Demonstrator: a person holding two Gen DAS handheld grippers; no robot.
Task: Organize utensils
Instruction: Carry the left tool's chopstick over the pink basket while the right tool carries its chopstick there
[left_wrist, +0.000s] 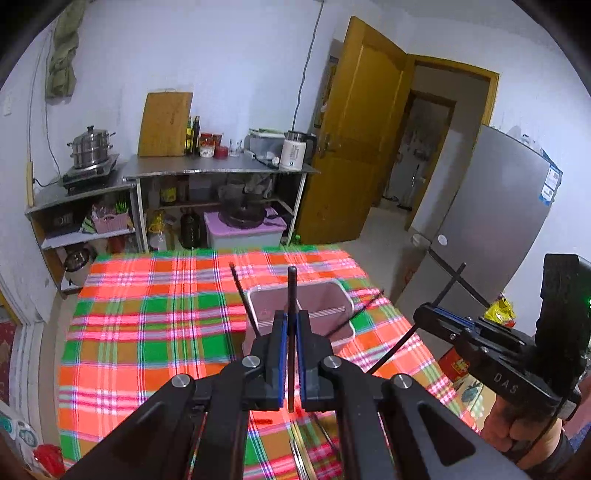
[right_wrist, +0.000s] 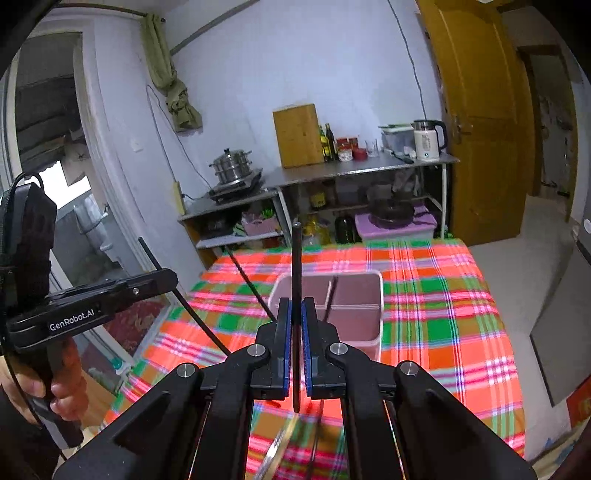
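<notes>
A pink divided utensil bin (left_wrist: 325, 295) (right_wrist: 365, 295) stands on the plaid tablecloth. Two black chopsticks (left_wrist: 242, 295) lean out of it. My left gripper (left_wrist: 291, 317) is shut on a black chopstick (left_wrist: 291, 291), held upright above the table in front of the bin. My right gripper (right_wrist: 296, 306) is shut on another black chopstick (right_wrist: 295, 266), also upright in front of the bin. The right gripper also shows in the left wrist view (left_wrist: 430, 312) with its chopstick (left_wrist: 448, 284). The left gripper shows in the right wrist view (right_wrist: 168, 275). Metal utensils (right_wrist: 277, 446) lie on the cloth below the grippers, blurred.
The table (left_wrist: 147, 332) has a red, green and orange plaid cloth. Behind it stand steel shelves (left_wrist: 221, 170) with pots, bottles and a kettle. A yellow door (left_wrist: 354, 129) is at the back right, a grey fridge (left_wrist: 491, 229) at right.
</notes>
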